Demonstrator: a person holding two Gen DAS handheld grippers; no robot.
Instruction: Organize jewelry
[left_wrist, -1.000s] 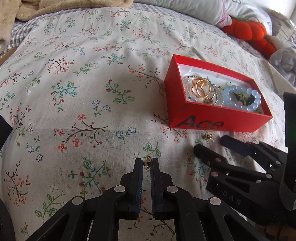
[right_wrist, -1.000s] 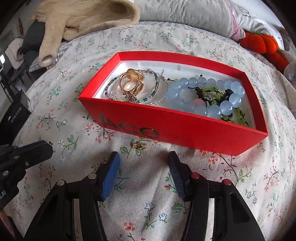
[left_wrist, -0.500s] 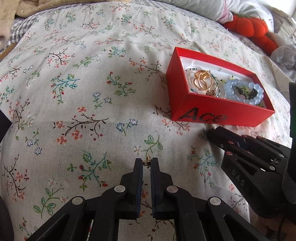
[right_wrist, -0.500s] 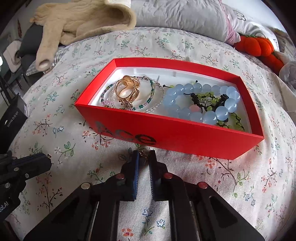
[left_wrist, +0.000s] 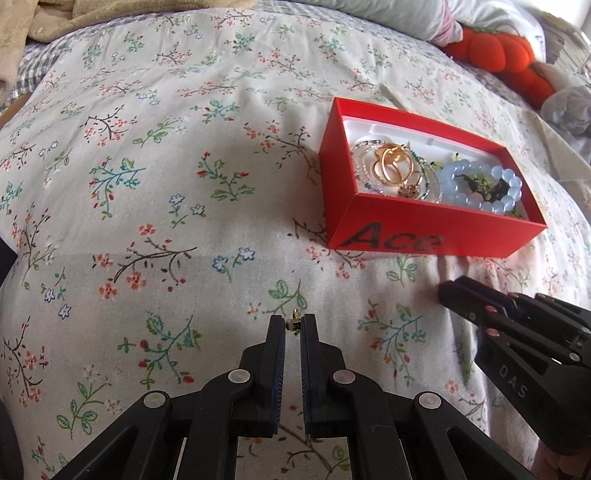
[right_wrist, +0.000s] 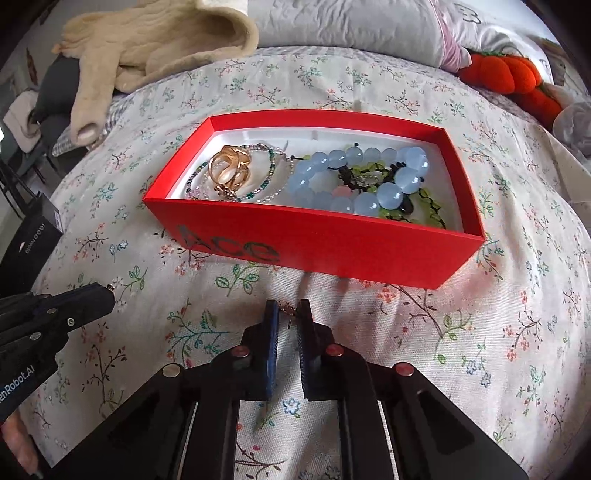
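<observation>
a bed fills nearly the whole frame, covered by a pale floral sheet (left_wrist: 155, 192) printed with small twigs and blossoms. along the top edge lie a cream fleece blanket (right_wrist: 155, 40) at the upper left, a grey quilted pillow (right_wrist: 351, 26) in the upper middle and an orange pumpkin plush (right_wrist: 506, 74) at the upper right. daylight glares at the upper right corner of the left view.
</observation>
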